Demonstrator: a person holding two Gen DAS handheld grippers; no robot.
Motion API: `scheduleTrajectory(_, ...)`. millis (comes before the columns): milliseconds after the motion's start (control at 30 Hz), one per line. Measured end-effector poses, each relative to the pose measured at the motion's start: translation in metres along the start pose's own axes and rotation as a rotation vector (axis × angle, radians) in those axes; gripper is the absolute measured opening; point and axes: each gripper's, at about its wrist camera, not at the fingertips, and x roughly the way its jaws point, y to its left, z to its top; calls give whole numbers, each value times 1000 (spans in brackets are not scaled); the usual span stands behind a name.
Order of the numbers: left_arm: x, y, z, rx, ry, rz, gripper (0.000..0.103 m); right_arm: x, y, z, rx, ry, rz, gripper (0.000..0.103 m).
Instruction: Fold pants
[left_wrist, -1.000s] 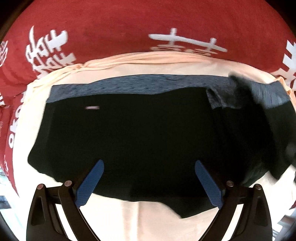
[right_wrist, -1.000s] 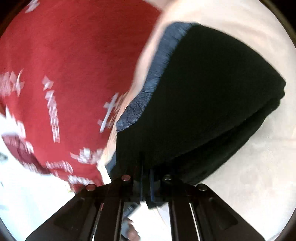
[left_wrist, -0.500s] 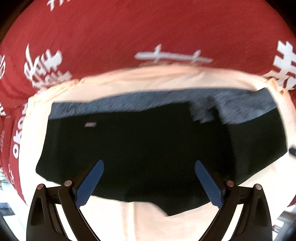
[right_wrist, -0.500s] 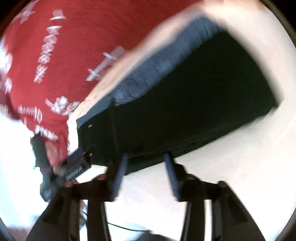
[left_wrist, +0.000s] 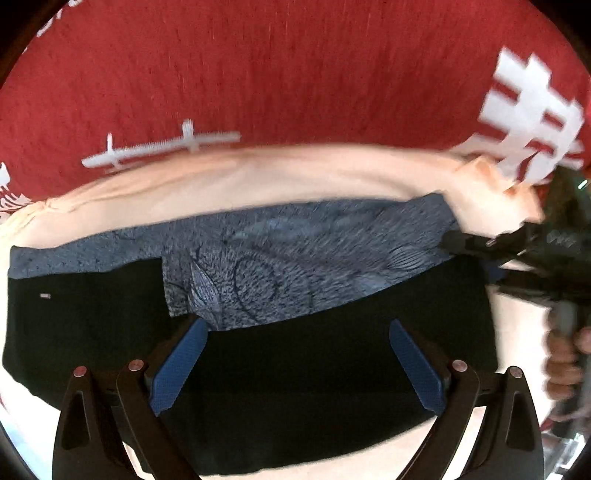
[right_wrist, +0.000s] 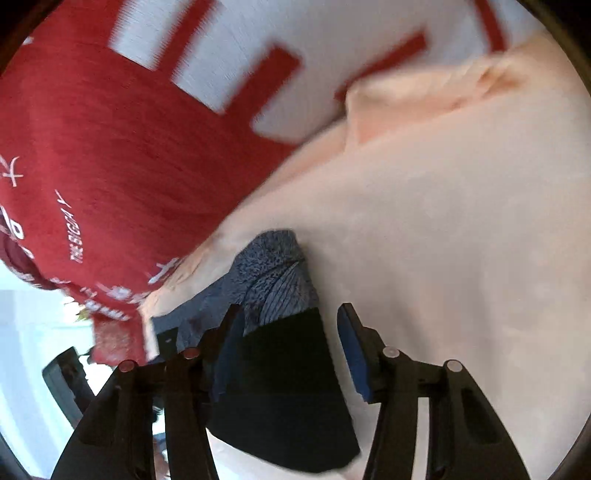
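Observation:
The black pants (left_wrist: 332, 376) lie folded on a peach cloth (left_wrist: 258, 177), with a blue-grey patterned waistband (left_wrist: 295, 266) along their far edge and a flap of it turned over the right half. My left gripper (left_wrist: 295, 354) hovers open above the near part of the pants, with nothing between its blue pads. My right gripper (left_wrist: 476, 258) is at the pants' far right corner. In the right wrist view that gripper (right_wrist: 291, 332) has the corner of the pants (right_wrist: 284, 376) between its jaws. The jaws are closing, and a gap shows beside the right pad.
A red blanket (left_wrist: 295, 74) with white characters lies beyond the peach cloth (right_wrist: 443, 258) and shows again as the red blanket (right_wrist: 110, 155) in the right wrist view. A person's hand (left_wrist: 561, 365) holds the right gripper's handle at the right edge.
The right gripper was shut on the pants a second ago; it let go and now straddles the right corner. The patterned flap has come to rest flat. The left gripper moved closer over the pants.

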Motion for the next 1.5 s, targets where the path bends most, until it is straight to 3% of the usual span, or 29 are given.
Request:
scheduleTrajectory(33, 5, 2, -2, 1, 8, 34, 100, 5, -3, 1, 13, 14, -1, 40)
scheduleTrajectory(133, 15, 24, -9, -61, 35, 52, 100, -2, 5, -2, 34, 9, 10, 30)
scheduleTrajectory(233, 20, 41, -13, -95, 46, 49, 103, -16, 26, -14, -27, 6, 26, 28)
scheduleTrajectory(333, 19, 44, -15, -84, 33, 66, 103, -13, 35, -17, -88, -12, -95, 28)
scheduleTrajectory(433, 12, 39, -14, -38, 10, 124, 103, 10, 34, -15, -132, -39, -272, 30)
scheduleTrajectory(567, 4, 47, -18, -44, 3, 180, 103, 6, 49, -22, -172, -89, -373, 47)
scheduleTrajectory(700, -6, 66, -28, -80, 13, 190, 103, -17, 76, -41, -294, -124, -474, 48)
scheduleTrajectory(900, -26, 67, -47, -95, 24, 247, 103, -42, 85, -79, -329, -124, -436, 50)
scheduleTrajectory(1033, -30, 79, -59, -130, 54, 259, 103, -25, 99, -103, -343, -89, -402, 50)
scheduleTrajectory(1167, -29, 81, -66, -122, 82, 291, 103, -4, 87, -119, -318, -11, -369, 50)
scheduleTrajectory(1500, -38, 87, -79, -152, 91, 279, 103, -4, 92, -132, -360, 17, -395, 54)
